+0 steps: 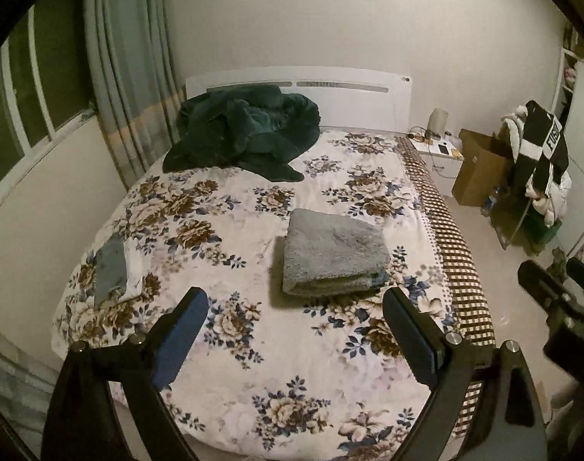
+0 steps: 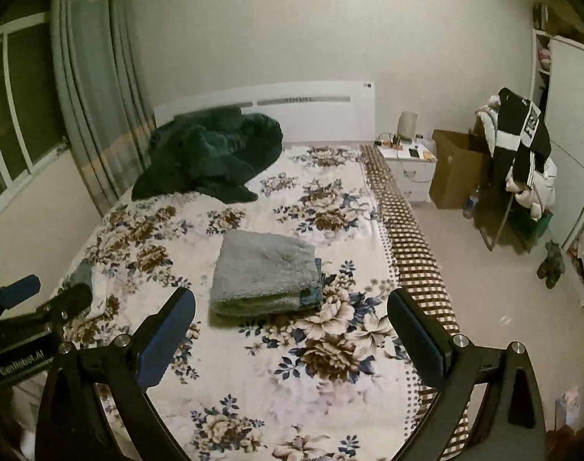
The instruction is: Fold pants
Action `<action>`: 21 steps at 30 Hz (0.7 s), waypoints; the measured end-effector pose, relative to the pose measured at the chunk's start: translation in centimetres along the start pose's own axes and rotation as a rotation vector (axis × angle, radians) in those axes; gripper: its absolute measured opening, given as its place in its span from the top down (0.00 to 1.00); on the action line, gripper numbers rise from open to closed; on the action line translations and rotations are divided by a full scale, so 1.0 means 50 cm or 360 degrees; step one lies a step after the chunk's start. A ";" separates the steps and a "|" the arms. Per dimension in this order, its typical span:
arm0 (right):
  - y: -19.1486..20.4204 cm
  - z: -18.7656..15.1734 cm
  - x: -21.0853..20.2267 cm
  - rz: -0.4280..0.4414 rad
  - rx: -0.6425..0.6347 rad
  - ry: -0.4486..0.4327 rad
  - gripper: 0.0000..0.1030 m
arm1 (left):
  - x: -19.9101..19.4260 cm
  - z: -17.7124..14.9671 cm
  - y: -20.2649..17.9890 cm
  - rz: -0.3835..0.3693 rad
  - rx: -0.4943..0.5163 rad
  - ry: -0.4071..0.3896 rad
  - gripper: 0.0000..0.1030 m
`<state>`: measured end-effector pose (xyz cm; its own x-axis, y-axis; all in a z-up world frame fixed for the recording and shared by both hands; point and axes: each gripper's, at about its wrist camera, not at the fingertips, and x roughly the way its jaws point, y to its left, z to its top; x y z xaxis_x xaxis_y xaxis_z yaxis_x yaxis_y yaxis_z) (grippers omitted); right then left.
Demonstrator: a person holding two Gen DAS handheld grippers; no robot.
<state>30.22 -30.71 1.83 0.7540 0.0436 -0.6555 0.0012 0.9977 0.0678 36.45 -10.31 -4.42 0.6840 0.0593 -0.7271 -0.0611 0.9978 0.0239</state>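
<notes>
Grey fleecy pants [image 1: 334, 252] lie folded into a thick rectangle in the middle of the floral bed cover [image 1: 230, 230]; they also show in the right wrist view [image 2: 265, 272]. My left gripper [image 1: 296, 303] is open and empty, held above the bed just short of the pants. My right gripper [image 2: 292, 307] is open and empty too, held near the pants' front edge. The right gripper shows at the right edge of the left wrist view [image 1: 557, 280]; the left gripper shows at the left edge of the right wrist view [image 2: 46, 292].
A dark green blanket [image 1: 242, 130] is heaped by the white headboard [image 1: 361, 92]. A grey-and-white cloth [image 1: 113, 269] lies at the bed's left edge. A nightstand [image 1: 442, 153], a cardboard box [image 1: 480, 165] and a clothes-laden rack [image 1: 538, 161] stand to the right.
</notes>
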 end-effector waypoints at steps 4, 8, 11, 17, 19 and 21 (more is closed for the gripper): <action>0.007 0.007 -0.083 -0.0007 -0.0005 -0.0048 0.01 | -0.040 -0.002 0.010 -0.0007 -0.0005 -0.0012 0.10; 0.017 0.006 -0.141 -0.0005 -0.0009 -0.0052 0.01 | -0.070 -0.007 0.015 0.0006 0.0013 -0.0034 0.10; 0.029 -0.001 -0.179 0.0007 -0.0011 -0.0052 0.01 | -0.089 -0.010 0.025 0.0005 0.0007 -0.0054 0.10; 0.041 -0.012 -0.232 0.0014 -0.0005 -0.0071 0.01 | -0.113 -0.024 0.028 -0.0022 0.0002 -0.0052 0.09; 0.045 -0.016 -0.243 0.0013 -0.0003 -0.0073 0.00 | -0.118 -0.026 0.027 -0.0031 0.0006 -0.0057 0.01; 0.044 -0.016 -0.240 0.0012 -0.0010 -0.0077 0.00 | -0.125 -0.028 0.027 -0.0015 0.0008 -0.0071 0.01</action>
<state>20.64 -28.99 9.27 0.7850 0.0487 -0.6176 -0.0085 0.9977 0.0678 31.07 -9.37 -0.79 0.7161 0.0511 -0.6962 -0.0510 0.9985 0.0209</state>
